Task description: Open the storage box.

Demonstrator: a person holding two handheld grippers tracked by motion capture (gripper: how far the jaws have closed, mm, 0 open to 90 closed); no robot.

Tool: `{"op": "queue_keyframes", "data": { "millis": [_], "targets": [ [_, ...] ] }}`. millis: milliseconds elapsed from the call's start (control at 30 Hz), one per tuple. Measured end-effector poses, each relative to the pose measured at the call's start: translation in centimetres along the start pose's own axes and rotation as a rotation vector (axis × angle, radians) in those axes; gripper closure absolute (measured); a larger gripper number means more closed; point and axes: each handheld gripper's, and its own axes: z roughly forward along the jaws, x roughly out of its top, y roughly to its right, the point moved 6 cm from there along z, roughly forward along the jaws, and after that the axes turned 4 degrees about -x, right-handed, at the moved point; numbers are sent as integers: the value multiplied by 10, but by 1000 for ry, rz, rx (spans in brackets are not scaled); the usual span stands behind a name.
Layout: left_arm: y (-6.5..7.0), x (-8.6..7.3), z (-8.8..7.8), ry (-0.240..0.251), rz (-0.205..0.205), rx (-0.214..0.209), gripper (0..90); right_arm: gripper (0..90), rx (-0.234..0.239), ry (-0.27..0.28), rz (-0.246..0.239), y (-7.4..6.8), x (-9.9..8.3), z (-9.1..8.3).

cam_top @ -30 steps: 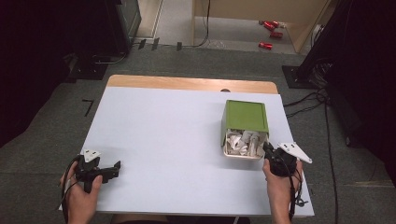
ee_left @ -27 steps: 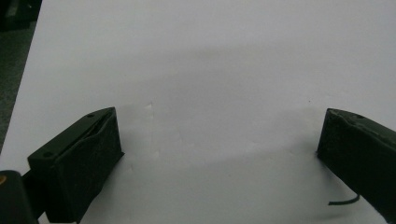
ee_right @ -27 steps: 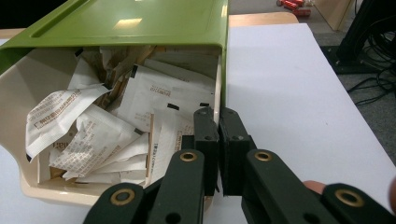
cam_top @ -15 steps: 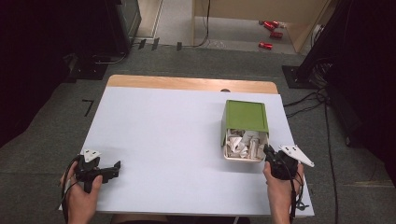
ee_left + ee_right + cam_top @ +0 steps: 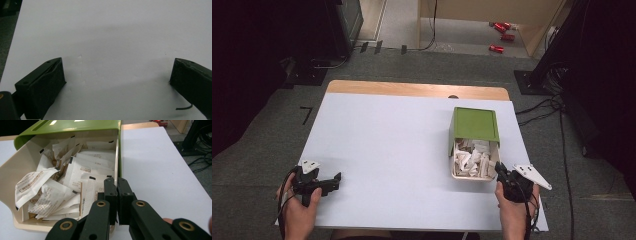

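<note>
A green box stands on the right of the white table. Its beige drawer is pulled out toward me and holds several white paper sachets. My right gripper is at the drawer's near right corner. In the right gripper view its jaws are pressed together astride the drawer's right wall, one inside and one outside, so the right gripper is shut on that wall. My left gripper rests at the table's near left, and the left gripper is open over bare tabletop.
The table has a wooden strip along its far edge. Grey floor surrounds it, with cables at the right and red objects far back. A thin dark scrap lies by the left gripper's jaw.
My right gripper has come slightly toward me, and the drawer looks drawn out a little further with it. The left gripper has stayed put.
</note>
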Motion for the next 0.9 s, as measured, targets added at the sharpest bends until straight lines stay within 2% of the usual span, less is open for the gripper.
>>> {"op": "queue_keyframes", "data": {
  "millis": [900],
  "targets": [
    [0,0,0,0,0,0,0,900,-5,3,1,1,-17,-21]
  ]
}}
